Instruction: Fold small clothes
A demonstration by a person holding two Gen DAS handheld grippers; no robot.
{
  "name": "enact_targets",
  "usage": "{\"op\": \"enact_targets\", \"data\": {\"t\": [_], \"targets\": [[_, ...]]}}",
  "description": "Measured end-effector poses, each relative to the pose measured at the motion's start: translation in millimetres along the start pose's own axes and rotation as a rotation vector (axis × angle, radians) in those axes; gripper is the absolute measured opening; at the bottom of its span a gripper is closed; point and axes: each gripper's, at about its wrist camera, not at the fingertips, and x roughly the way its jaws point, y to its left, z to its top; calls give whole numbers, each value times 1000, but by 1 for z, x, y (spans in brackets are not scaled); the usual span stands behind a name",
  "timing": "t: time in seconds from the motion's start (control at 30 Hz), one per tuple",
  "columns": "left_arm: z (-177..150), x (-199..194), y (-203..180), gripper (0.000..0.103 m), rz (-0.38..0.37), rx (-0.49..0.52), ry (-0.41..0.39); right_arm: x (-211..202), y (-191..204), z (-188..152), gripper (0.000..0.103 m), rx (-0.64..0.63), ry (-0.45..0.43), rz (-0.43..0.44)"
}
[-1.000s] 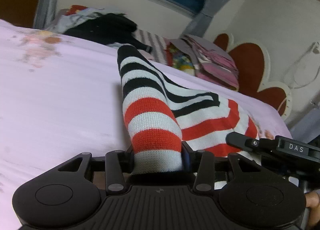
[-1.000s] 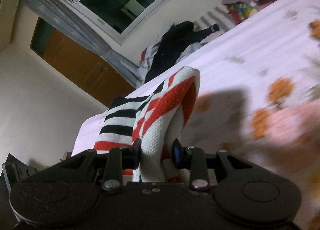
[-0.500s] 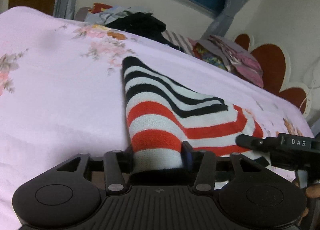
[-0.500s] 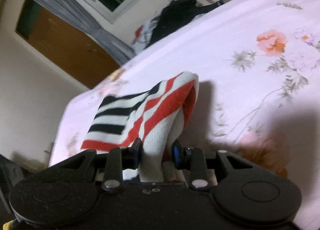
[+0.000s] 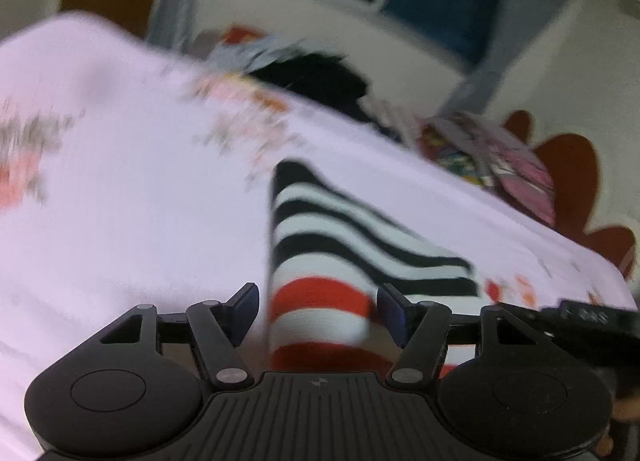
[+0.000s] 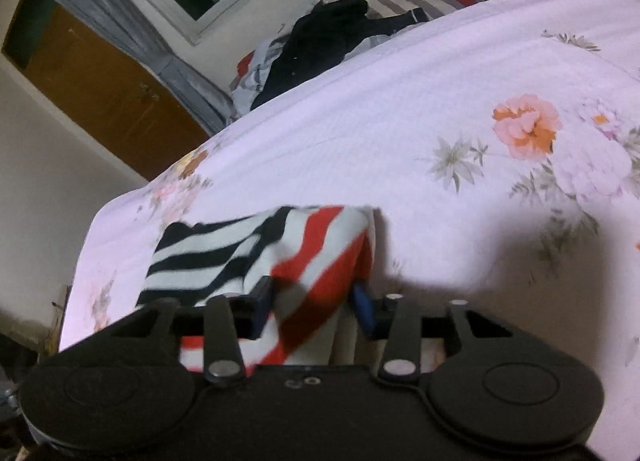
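A small knitted garment (image 5: 320, 257) with black, white and red stripes lies folded on the pink floral bedsheet (image 5: 132, 229). My left gripper (image 5: 318, 311) is open, its fingers spread on either side of the garment's red-striped near edge. In the right wrist view the same garment (image 6: 264, 249) lies flat, and my right gripper (image 6: 314, 303) is open around its red-striped corner. The right gripper's body (image 5: 580, 321) shows at the right edge of the left wrist view. The left wrist view is motion-blurred.
A heap of dark and mixed clothes (image 6: 320, 37) lies at the far edge of the bed below a window. Folded colourful fabrics (image 5: 492, 157) sit by a red scalloped headboard (image 5: 576, 177). A brown wardrobe (image 6: 100, 97) stands by the wall.
Both grippers have opened and let go of the striped garment, which has dropped flat onto the sheet. Both had been shut on it and holding it up before.
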Motion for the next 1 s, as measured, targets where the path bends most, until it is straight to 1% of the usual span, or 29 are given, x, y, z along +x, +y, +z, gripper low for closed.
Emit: {"op": "enact_targets", "data": {"t": [0.03, 0.07, 0.1, 0.13, 0.2, 0.27, 0.33, 0.4, 0.57, 0.63, 0.7, 0.77, 0.8, 0.87, 0.9, 0.97, 1.0], "targets": [[-1, 8, 3, 64, 5, -27, 16, 3, 3, 0, 29, -27, -1, -20], [-3, 14, 5, 64, 8, -42, 19, 6, 6, 0, 25, -60, -8, -50], [-4, 18, 4, 66, 12, -38, 22, 9, 8, 0, 19, -91, -19, -88], [-7, 20, 3, 69, 20, -34, 20, 12, 8, 0, 19, -97, -19, -104], [-9, 18, -1, 69, 32, -22, 15, 16, 6, 1, 20, -87, -14, -110], [-10, 10, -4, 69, 33, -1, 11, 10, 10, 0, 23, -92, -24, -118], [-11, -3, -7, 69, 28, 29, 8, -4, 14, -2, 25, -94, -43, -100], [-14, -19, -10, 69, 17, 55, 9, -20, 18, -7, 28, -101, -44, -70], [-40, -58, -7, 69, -18, 77, 31, -58, 29, -38, 30, -142, -29, -8], [-52, -67, -4, 69, -26, 69, 31, -68, 28, -51, 31, -133, -21, -1], [-60, -68, -2, 69, -25, 70, 53, -74, 25, -63, 31, -115, -11, 7], [-67, -67, 2, 69, -22, 65, 62, -74, 23, -75, 31, -109, 2, -9], [-70, -66, 4, 70, -20, 62, 65, -72, 21, -80, 28, -116, 5, -31], [-72, -64, 8, 75, -17, 57, 67, -67, 15, -87, 28, -118, 2, -68], [-73, -64, 8, 78, -11, 58, 69, -65, 12, -88, 28, -108, 5, -68], [-71, -67, 8, 78, -5, 55, 78, -69, 11, -88, 29, -67, 2, -63], [-71, -69, 7, 78, -1, 61, 79, -75, 16, -89, 29, -78, -10, -65]]}}
